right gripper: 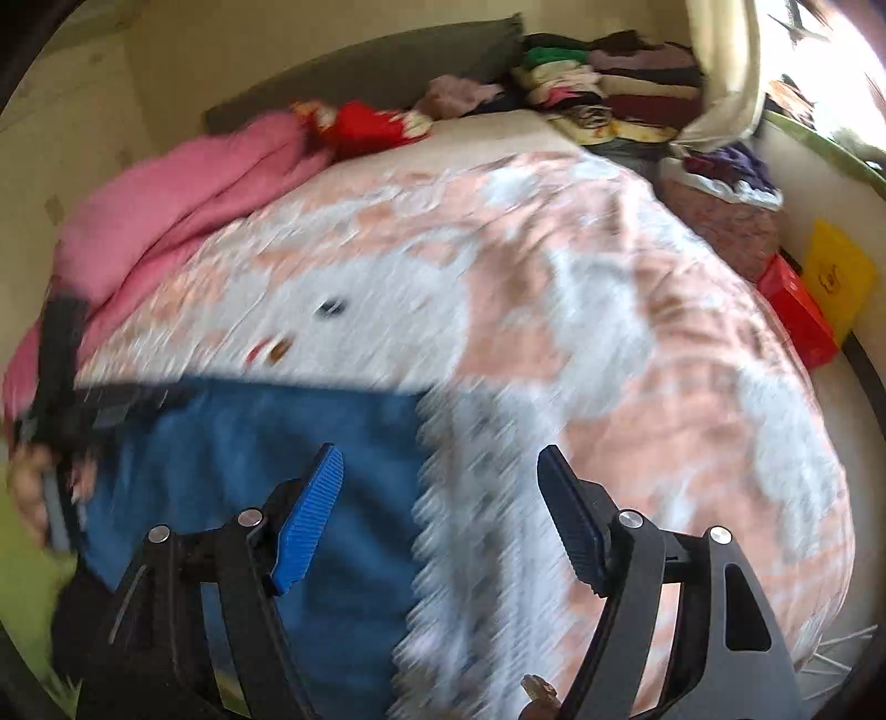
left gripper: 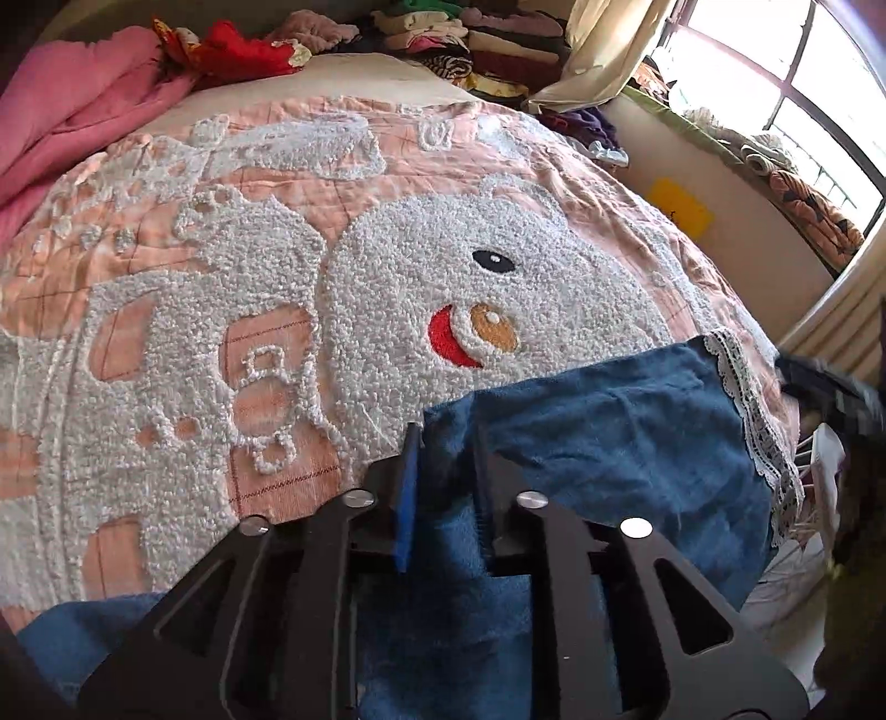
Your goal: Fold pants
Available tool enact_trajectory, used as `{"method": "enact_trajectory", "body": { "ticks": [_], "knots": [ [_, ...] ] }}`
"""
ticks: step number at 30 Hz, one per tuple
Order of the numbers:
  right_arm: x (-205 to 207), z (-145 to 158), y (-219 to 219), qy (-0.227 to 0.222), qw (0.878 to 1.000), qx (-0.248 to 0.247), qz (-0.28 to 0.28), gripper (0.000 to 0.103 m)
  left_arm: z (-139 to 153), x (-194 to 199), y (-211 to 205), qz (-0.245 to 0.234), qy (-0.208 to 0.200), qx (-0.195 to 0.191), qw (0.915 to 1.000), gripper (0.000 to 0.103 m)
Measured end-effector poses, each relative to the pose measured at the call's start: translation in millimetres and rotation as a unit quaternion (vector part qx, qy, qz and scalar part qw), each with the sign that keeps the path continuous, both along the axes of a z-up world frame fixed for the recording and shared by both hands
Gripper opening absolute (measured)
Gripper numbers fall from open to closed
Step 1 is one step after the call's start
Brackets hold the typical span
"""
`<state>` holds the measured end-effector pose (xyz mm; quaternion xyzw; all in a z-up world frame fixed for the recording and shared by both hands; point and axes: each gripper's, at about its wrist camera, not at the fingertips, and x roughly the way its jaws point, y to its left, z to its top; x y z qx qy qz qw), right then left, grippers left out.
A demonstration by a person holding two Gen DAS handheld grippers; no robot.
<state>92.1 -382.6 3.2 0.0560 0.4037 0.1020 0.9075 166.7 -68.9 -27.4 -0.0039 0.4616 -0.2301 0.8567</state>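
Blue pants [left gripper: 626,443] with a white lace hem [left gripper: 758,421] lie on the near part of a bed covered by a peach quilt with a white bear pattern [left gripper: 421,277]. My left gripper [left gripper: 446,443] is shut on a fold of the blue fabric at the pants' near edge. In the right wrist view, which is blurred by motion, the pants [right gripper: 266,454] lie lower left and the lace hem [right gripper: 459,498] runs down the middle. My right gripper [right gripper: 440,462] is open and empty above the hem. The left gripper [right gripper: 61,382] shows at the far left.
A pink blanket [left gripper: 72,116] is bunched at the bed's far left with a red item [left gripper: 238,50] beside it. Stacks of folded clothes [left gripper: 487,39] sit at the head. A wall, yellow sheet [left gripper: 678,207] and window lie right. A red box [right gripper: 797,310] sits beside the bed.
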Motion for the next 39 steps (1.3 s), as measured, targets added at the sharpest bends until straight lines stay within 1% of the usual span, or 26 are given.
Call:
{"method": "enact_trajectory", "body": {
  "ticks": [2, 4, 6, 7, 8, 9, 11, 12, 13, 16, 18, 19, 22, 23, 25, 27, 28, 30, 31, 32, 34, 36, 38, 39],
  "knots": [
    [22.6, -6.5, -13.3, 0.019, 1.0, -0.006, -0.012, 0.072, -3.5, 0.7, -0.4, -0.003, 0.003, 0.003, 1.0, 0.022],
    [43.7, -19.7, -21.2, 0.04, 0.999, 0.01, -0.005, 0.072, -7.3, -0.8, -3.0, -0.006, 0.006, 0.009, 0.9999, 0.024],
    [55.1, -34.3, -24.1, 0.064, 0.998, 0.022, 0.0, 0.069, -9.5, 0.1, -4.3, -0.006, 0.006, 0.014, 0.9999, 0.024],
    [59.8, -43.8, -24.2, 0.076, 0.996, 0.035, 0.008, 0.055, -10.5, 0.5, -4.6, -0.006, 0.007, 0.016, 0.9998, 0.024],
    [61.7, -50.2, -22.7, 0.082, 0.995, 0.048, 0.019, 0.044, -11.5, 0.1, -5.2, -0.006, 0.007, 0.019, 0.9998, 0.023],
    [59.9, -54.0, -20.1, 0.083, 0.995, 0.055, 0.027, 0.04, -12.2, -0.4, -6.3, -0.006, 0.005, 0.024, 0.9997, 0.022],
    [53.4, -52.3, -16.4, 0.071, 0.994, 0.07, 0.044, 0.021, -11.1, -3.3, -9.9, -0.016, -0.003, 0.038, 0.9991, 0.007],
    [50.2, -48.5, -16.2, 0.065, 0.994, 0.079, 0.049, 0.021, -8.6, -4.7, -11.2, -0.021, -0.01, 0.044, 0.9988, 0.006],
    [46.1, -40.9, -16.5, 0.05, 0.995, 0.076, 0.048, 0.02, -3.4, -6.6, -11.6, -0.019, -0.022, 0.049, 0.9984, 0.005],
    [41.6, -16.3, -18.5, 0.009, 0.997, 0.058, 0.052, 0.02, 13.1, -3.8, -13.8, -0.013, -0.045, 0.045, 0.9979, 0.005],
    [45.2, -3.1, -21.8, -0.008, 0.997, 0.045, 0.059, 0.02, 18.5, 0.8, -17.4, -0.01, -0.05, 0.051, 0.9974, 0.005],
    [50.1, 1.1, -22.4, -0.01, 0.998, 0.037, 0.059, 0.02, 18.4, 5.7, -19.5, -0.006, -0.047, 0.053, 0.9975, 0.005],
    [70.6, -3.6, -18.2, -0.001, 0.998, 0.012, 0.062, 0.02, 9.5, 18.9, -24.3, 0.006, -0.034, 0.061, 0.9976, 0.005],
    [76.9, -10.4, -15.8, 0.009, 0.998, -0.004, 0.061, 0.02, 3.2, 24.6, -24.6, 0.011, -0.025, 0.059, 0.9979, 0.005],
    [88.1, -30.5, -13.0, 0.044, 0.997, -0.028, 0.056, 0.022, -9.4, 30.3, -23.2, 0.019, -0.01, 0.056, 0.9982, 0.006],
    [92.5, -44.2, -9.2, 0.058, 0.997, -0.032, 0.051, 0.024, -15.6, 29.7, -20.9, 0.02, -0.014, 0.052, 0.9984, 0.008],
    [92.5, -47.8, -10.0, 0.057, 0.997, -0.032, 0.047, 0.029, -15.4, 28.2, -19.8, 0.018, -0.02, 0.05, 0.9984, 0.011],
    [89.9, -47.2, -13.6, 0.051, 0.997, -0.033, 0.037, 0.036, -11.9, 25.9, -14.0, 0.023, -0.027, 0.043, 0.9984, 0.02],
    [87.0, -43.6, -17.0, 0.047, 0.998, -0.03, 0.029, 0.043, -8.4, 24.6, -8.6, 0.033, -0.03, 0.037, 0.9983, 0.029],
    [80.9, -36.9, -21.9, 0.039, 0.999, -0.027, 0.017, 0.044, -5.2, 23.0, -3.8, 0.038, -0.033, 0.031, 0.9983, 0.032],
    [67.1, -24.2, -28.9, 0.022, 1.0, -0.018, 0.009, 0.044, 5.9, 15.6, 7.9, 0.049, -0.042, 0.02, 0.9977, 0.032],
    [48.1, -11.8, -37.1, 0.006, 1.0, -0.009, 0.002, 0.049, 24.1, 0.5, 21.2, 0.063, -0.069, 0.022, 0.9954, 0.035],
    [20.3, -3.3, -46.9, -0.002, 1.0, 0.009, -0.004, 0.05, 38.8, -16.8, 33.9, 0.083, -0.091, 0.03, 0.9919, 0.048],
    [11.3, -1.9, -49.1, -0.002, 1.0, 0.015, -0.005, 0.05, 44.1, -27.4, 40.9, 0.091, -0.099, 0.033, 0.9904, 0.051]
  ]
}}
